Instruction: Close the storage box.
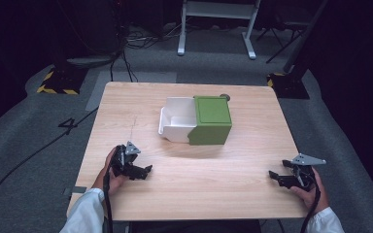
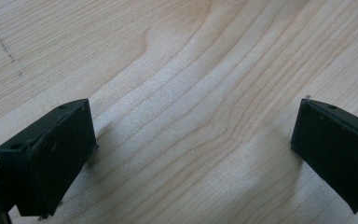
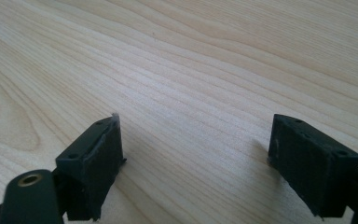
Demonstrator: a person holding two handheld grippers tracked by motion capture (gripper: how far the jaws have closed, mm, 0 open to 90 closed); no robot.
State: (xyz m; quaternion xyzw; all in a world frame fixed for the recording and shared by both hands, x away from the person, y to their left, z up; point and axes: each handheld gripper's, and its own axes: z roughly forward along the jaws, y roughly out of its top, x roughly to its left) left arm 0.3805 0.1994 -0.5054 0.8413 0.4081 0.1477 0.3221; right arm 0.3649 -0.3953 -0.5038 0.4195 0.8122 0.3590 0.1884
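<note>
High view, left to right, with the green box [image 1: 212, 119] as landmark. The box stands on the far half of a pale wooden table [image 1: 189, 194], slightly right of the table's middle. A white open container [image 1: 177, 119] projects from the box's left side, touching it, in the manner of a drawer drawn partway out; its interior appears bare. A small dark round object [image 1: 225, 96] shows just behind the box's far right corner; what it is cannot be told.

Left gripper [image 1: 143, 172]: held in the person's left hand [image 1: 110, 171], it rests near the table's near-left area, well apart from the box and to the box's near left. Its jaws point toward the table's middle. A grey three-cornered plate [image 1: 132, 148] sits on top, and a cable [image 1: 108, 204] trails back along the white sleeve [image 1: 85, 213]. In the left gripper view the left gripper [image 2: 193, 144] has its jaws spread wide, with bare wood grain between them and nothing held.

Right gripper [image 1: 276, 176]: held in the person's right hand [image 1: 313, 187], it lies near the table's near-right edge, well apart from the box and to the box's near right, its jaws pointing left toward the table's middle. In the right gripper view the right gripper [image 3: 196, 154] likewise has its jaws spread wide over bare wood, gripping nothing.

Beyond the table: grey carpeted floor [image 1: 39, 126], a white frame's legs [image 1: 216, 29], and yellow-and-black hazard tape [image 1: 56, 90] to the far left of the box.
</note>
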